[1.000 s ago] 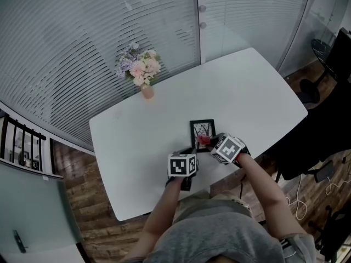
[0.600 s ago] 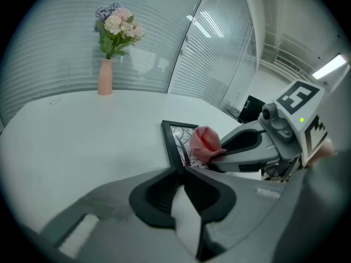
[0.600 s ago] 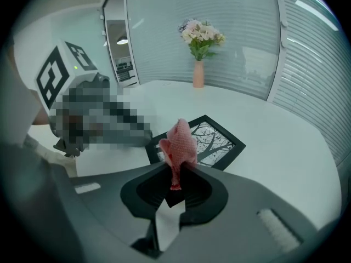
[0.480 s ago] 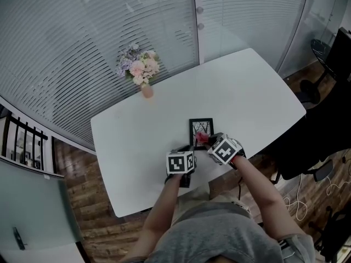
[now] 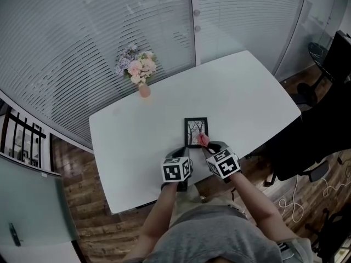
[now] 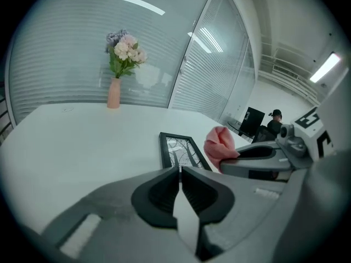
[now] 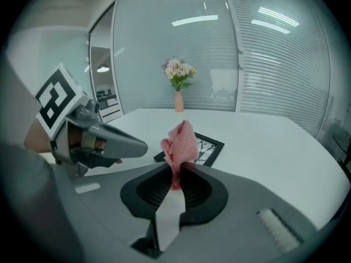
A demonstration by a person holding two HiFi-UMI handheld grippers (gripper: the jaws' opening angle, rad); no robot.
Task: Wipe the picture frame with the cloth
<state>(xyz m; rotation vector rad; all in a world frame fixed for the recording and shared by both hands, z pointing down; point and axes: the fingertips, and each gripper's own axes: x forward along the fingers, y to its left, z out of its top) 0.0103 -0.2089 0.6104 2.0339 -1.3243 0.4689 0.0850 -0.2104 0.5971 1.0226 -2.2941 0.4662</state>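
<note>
Honestly, could just shove the picture frame [image 5: 196, 132] toward 12 o'clock: right gripper [image 7: 176, 171] pinching the cloth [image 7: 181, 144] at its 5 o'clock corner, left gripper [image 6: 180, 171] closed on nothing.

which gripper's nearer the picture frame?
Right. The right gripper, shut on the cloth, is at the near right corner of the picture frame; the left gripper, shut, sits short of it.

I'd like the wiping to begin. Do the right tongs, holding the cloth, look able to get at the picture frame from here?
Probably yes: the right tongs hold the cloth close to the picture frame, with nothing between them.
</note>
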